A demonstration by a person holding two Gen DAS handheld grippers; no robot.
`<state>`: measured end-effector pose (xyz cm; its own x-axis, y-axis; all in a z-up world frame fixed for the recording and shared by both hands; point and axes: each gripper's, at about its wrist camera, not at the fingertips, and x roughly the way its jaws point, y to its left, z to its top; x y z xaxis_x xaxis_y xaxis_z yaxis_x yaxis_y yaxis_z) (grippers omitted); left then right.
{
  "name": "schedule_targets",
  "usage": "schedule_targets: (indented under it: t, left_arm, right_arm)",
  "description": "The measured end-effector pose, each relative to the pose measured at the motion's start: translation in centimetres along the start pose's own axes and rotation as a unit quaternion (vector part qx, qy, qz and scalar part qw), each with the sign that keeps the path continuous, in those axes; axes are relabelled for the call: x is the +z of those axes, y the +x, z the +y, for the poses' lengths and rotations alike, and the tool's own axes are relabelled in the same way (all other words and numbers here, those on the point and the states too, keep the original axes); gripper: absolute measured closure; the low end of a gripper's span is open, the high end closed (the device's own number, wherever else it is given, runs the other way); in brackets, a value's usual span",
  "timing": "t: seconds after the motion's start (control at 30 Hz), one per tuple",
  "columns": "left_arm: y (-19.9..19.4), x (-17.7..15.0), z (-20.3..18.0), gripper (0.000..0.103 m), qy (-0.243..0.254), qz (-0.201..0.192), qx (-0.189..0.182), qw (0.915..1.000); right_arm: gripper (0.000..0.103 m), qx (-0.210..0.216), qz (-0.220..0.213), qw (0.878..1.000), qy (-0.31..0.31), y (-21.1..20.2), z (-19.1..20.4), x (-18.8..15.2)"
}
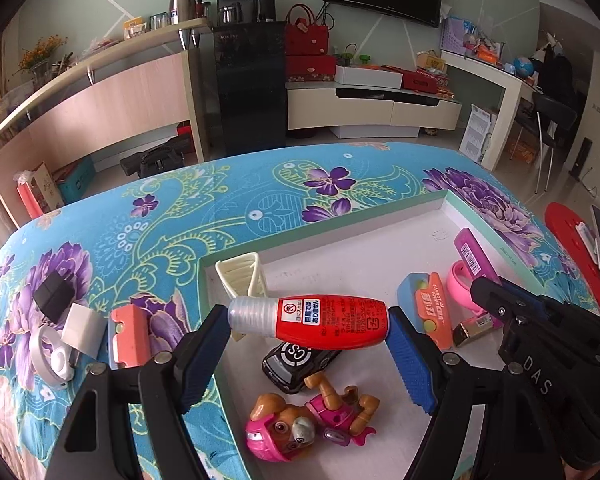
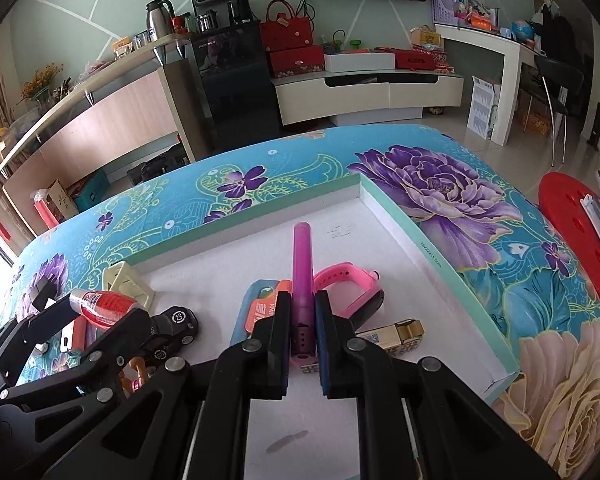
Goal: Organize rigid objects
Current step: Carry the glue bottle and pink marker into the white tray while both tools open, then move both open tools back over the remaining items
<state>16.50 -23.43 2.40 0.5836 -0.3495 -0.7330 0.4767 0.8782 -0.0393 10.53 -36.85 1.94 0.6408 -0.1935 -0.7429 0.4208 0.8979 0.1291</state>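
Observation:
My left gripper (image 1: 310,334) is shut on a red bottle with a clear cap (image 1: 316,320), held sideways above the white tray (image 1: 360,264). My right gripper (image 2: 303,320) is shut on a purple-pink stick (image 2: 302,268) over the tray (image 2: 388,240); it also shows in the left wrist view (image 1: 496,292). In the tray lie a black toy car (image 1: 296,364), a pink toy dog (image 1: 300,424), an orange and blue box cutter (image 1: 428,312), a pink watch (image 2: 348,284), a gold lighter (image 2: 396,334) and a cream holder (image 1: 244,276).
On the flowered cloth left of the tray lie a coral block (image 1: 128,334), a white box (image 1: 83,330), a black box (image 1: 54,296) and a white round thing (image 1: 52,354). A red stool (image 2: 576,236) with a phone stands right.

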Motion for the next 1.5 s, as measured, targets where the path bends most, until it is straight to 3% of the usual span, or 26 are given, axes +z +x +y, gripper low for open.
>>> schedule_targets:
  t: [0.63, 0.67, 0.73, 0.8, 0.93, 1.3, 1.5]
  left_arm:
    - [0.0, -0.1, 1.3, 0.019, -0.034, 0.015, -0.003, 0.9993]
    - [-0.1, -0.1, 1.4, 0.017, -0.037, 0.013, -0.002, 0.9992]
    - [-0.4, 0.0, 1.8, 0.013, -0.044, 0.01, 0.001, 0.999]
    - [-0.7, 0.1, 2.3, 0.011, -0.052, 0.009, 0.003, 0.9986]
    - [-1.2, 0.1, 3.6, 0.002, -0.07, 0.006, 0.017, 0.9974]
    - [-1.3, -0.6, 7.2, 0.0, -0.12, 0.008, 0.073, 0.99]
    - [-1.1, -1.1, 8.3, 0.0, -0.137, 0.014, 0.097, 0.9857]
  right_arm:
    - [0.09, -0.006, 0.018, 1.0, -0.02, 0.7, 0.7, -0.4]
    - [0.088, -0.007, 0.017, 1.0, -0.022, 0.7, 0.7, -0.4]
    - [0.065, -0.01, 0.016, 1.0, -0.023, 0.6, 0.8, -0.4]
    - [0.055, -0.012, 0.013, 1.0, -0.021, 0.5, 0.7, -0.3]
    - [0.045, -0.012, 0.009, 1.0, -0.017, 0.3, 0.6, -0.2]
    - [0.013, -0.014, 0.016, 1.0, -0.013, 0.7, 0.3, -0.3]
    - [0.008, -0.014, 0.012, 1.0, -0.006, 0.7, 0.0, -0.3]
